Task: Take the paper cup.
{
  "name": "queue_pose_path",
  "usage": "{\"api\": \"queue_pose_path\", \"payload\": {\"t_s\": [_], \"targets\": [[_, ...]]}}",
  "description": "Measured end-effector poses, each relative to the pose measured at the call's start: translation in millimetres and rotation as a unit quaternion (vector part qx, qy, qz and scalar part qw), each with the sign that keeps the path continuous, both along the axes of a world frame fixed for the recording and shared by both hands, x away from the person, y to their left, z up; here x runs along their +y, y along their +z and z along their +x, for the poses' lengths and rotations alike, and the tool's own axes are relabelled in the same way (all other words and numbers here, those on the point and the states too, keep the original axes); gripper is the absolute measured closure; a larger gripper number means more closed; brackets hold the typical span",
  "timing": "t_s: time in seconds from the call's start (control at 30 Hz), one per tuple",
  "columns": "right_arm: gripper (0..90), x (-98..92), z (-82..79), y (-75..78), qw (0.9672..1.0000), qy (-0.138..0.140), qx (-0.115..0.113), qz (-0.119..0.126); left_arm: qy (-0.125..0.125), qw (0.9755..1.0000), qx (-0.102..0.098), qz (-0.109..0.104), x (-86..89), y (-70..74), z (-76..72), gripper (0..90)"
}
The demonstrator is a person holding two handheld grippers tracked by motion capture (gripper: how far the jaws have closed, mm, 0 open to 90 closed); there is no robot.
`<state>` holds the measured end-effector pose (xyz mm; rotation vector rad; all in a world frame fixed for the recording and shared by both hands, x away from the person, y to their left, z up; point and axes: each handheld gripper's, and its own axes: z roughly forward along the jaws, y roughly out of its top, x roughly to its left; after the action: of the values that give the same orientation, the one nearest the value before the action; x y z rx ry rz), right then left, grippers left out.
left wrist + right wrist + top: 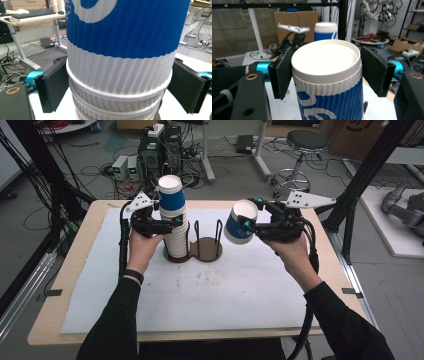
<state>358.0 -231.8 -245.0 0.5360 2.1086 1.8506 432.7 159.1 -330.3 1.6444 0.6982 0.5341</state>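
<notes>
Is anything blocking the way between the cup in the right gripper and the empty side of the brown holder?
Nothing visible blocks it. The cup, held in the right gripper, hangs tilted above the holder's empty side, whose upright wire loops it must slip between. The cup stack stands beside.

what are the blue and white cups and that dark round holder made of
The single cup and the cup stack look like paper: matte, with a vertically ribbed blue and white sleeve and rolled white rims. The holder base looks like dark brown wood or fibreboard, flat and dull; its thin upright loops seem to be black metal wire.
</notes>
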Motion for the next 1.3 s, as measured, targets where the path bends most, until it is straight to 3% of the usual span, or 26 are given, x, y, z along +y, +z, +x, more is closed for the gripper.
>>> {"api": "queue_pose_path", "payload": {"t_s": [0.2,0.97,1.3], "targets": [[30.1,-10.5,-4.4,-25.7,0.9998,-0.002,0.017,0.008,0.001,1.0000,0.000,0.000,0.0,-0.1,0.0,11.4],[30.1,-26.7,-29.6,-104.0,0.9981,-0.020,0.056,-0.014,0.003,1.0000,-0.002,-0.002,-0.6,-0.7,-0.2,11.4],[30.1,-26.3,-31.8,-114.9,0.9974,-0.026,0.064,-0.021,0.004,1.0000,-0.003,-0.004,-1.1,-1.1,-0.1,11.4]]}}
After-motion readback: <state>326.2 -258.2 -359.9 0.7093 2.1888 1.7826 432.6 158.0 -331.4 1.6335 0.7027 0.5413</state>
